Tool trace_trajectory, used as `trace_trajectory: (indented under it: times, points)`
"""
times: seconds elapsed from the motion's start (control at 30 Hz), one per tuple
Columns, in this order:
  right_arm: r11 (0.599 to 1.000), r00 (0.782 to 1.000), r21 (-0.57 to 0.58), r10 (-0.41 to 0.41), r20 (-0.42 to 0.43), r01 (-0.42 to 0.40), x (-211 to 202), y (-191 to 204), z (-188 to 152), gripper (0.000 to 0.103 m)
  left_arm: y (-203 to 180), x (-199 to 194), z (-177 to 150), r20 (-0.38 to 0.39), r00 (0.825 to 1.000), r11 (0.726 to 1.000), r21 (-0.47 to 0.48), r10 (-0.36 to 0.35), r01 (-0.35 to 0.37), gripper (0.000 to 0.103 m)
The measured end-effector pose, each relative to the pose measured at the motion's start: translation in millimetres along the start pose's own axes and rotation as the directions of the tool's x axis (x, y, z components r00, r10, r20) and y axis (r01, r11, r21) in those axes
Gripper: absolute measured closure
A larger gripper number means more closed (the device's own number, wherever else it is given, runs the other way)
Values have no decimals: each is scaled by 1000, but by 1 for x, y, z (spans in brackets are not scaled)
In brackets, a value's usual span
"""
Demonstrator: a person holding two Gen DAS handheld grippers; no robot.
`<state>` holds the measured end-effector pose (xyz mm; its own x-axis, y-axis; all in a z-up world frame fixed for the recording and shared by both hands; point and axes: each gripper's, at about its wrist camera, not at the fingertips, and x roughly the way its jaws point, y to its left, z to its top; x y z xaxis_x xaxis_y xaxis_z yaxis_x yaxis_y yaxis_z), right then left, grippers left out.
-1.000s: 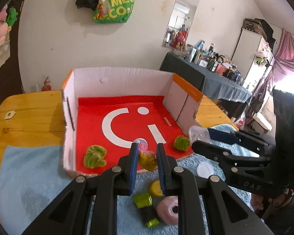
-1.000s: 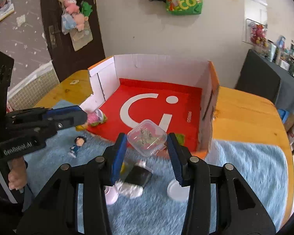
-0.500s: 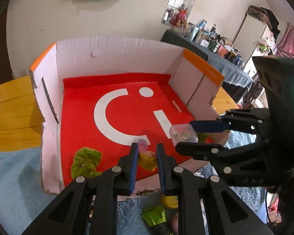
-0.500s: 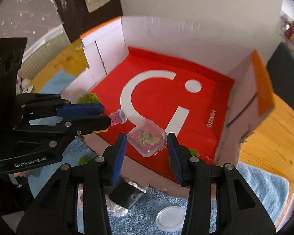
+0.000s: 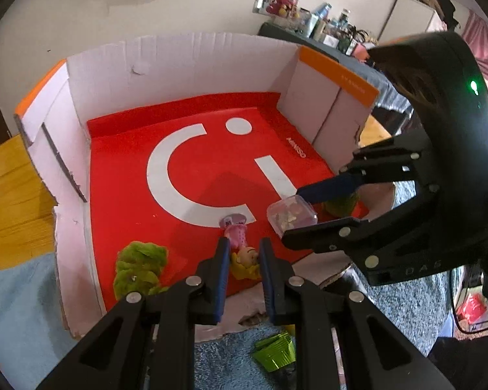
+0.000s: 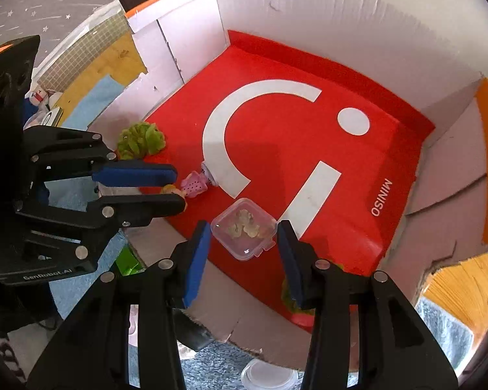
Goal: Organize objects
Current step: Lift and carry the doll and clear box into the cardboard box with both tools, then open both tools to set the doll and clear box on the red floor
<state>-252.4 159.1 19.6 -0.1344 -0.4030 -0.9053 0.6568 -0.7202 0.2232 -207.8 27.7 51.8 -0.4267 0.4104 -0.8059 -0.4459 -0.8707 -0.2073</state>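
Left wrist view looks steeply down into an open cardboard box (image 5: 179, 65) with white walls, orange top edges and a red floor bearing a white logo. At the left of that floor, near the front wall, lies a fuzzy green toy (image 5: 140, 268). In the middle the left gripper (image 5: 242, 253) reaches in over the low front wall, tilted downward, its blue-padded fingers (image 5: 223, 263) drawn close together and clamped on a small doll (image 5: 240, 247) with a pink dress and yellow lower part; the doll's head end points toward the logo and hangs just over the red floor. To the right, the right gripper (image 5: 296, 209) enters sideways from the picture's right edge, its black frame filling that side, and a small clear container (image 5: 291, 216) sits pinched between its fingers. Below the box, a shiny green wrapper (image 5: 275, 351) lies on the blue fuzzy mat (image 5: 16, 292).

From the right wrist camera, the left gripper (image 6: 175, 188) comes in from the left edge with the doll (image 6: 192, 187) at its tips, the green toy (image 6: 141, 139) behind it. The right gripper (image 6: 244, 237) also points steeply down, fingers partly apart and closed on the sides of the container (image 6: 244, 232), which holds some pale pieces and hangs above the red floor near the front wall. A second green toy (image 6: 289, 295) peeks out under the right finger, and a round white lid (image 6: 266, 377) lies outside the box at the bottom.
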Motion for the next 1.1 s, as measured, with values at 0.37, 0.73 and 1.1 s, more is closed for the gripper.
trace_trajectory:
  times: [0.37, 0.73, 1.1]
  points:
    - [998, 997, -48, 36, -63, -39, 5, 3, 2, 62, -5, 1, 1, -37, 999, 999, 50, 2, 0, 84]
    - [997, 998, -80, 3, -60, -8, 4, 6, 2, 62, -7, 4, 0, -41, 999, 999, 49, 4, -2, 84]
    - [994, 998, -106, -15, -54, 9, -1, 4, 2, 54, -7, 2, -2, -37, 999, 999, 52, -4, 6, 74]
